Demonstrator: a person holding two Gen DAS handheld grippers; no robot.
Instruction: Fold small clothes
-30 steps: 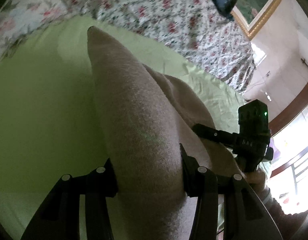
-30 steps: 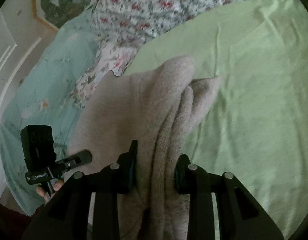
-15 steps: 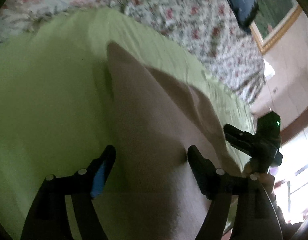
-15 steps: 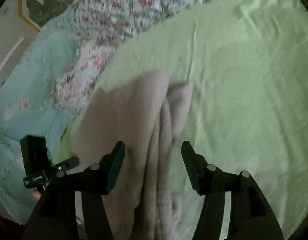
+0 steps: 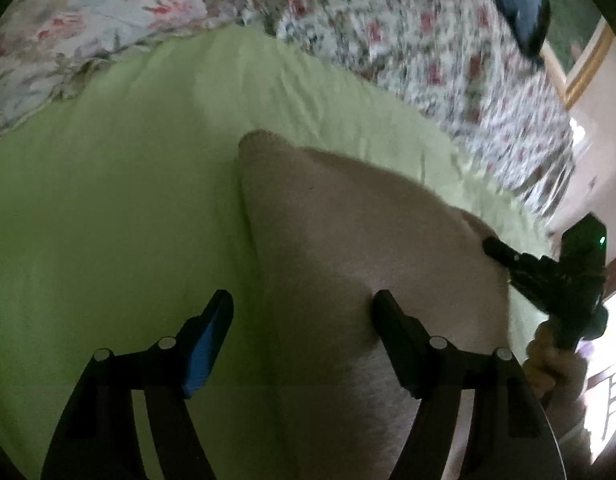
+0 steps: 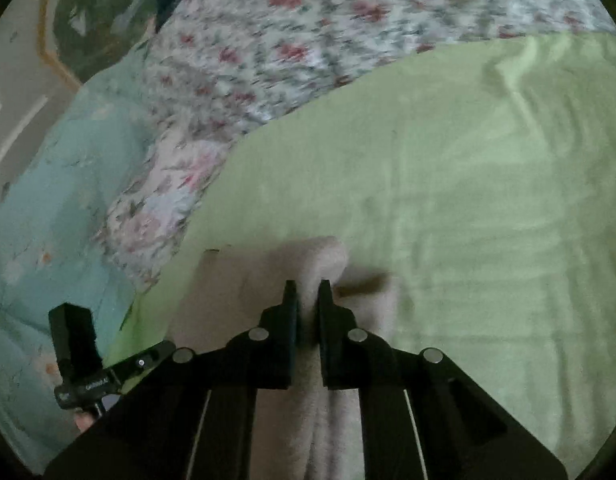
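The soft beige fleecy cloth (image 5: 360, 264) lies on the green bed sheet (image 5: 107, 216) mid-fold; the right gripper (image 6: 307, 300) is closing its jaws on a bunched ridge, the left gripper (image 5: 301, 312) jaws are apart (closing slightly, pinching nothing), so next probably lift and fold over.

We see open green sheet (image 6: 488, 200) to the right of the beige garment (image 6: 308, 264), clear for a pass. On the left the floral quilt (image 6: 267, 60) bunches along the sheet's far edge, and the left tongs (image 5: 301, 314) straddle the garment's near edge.
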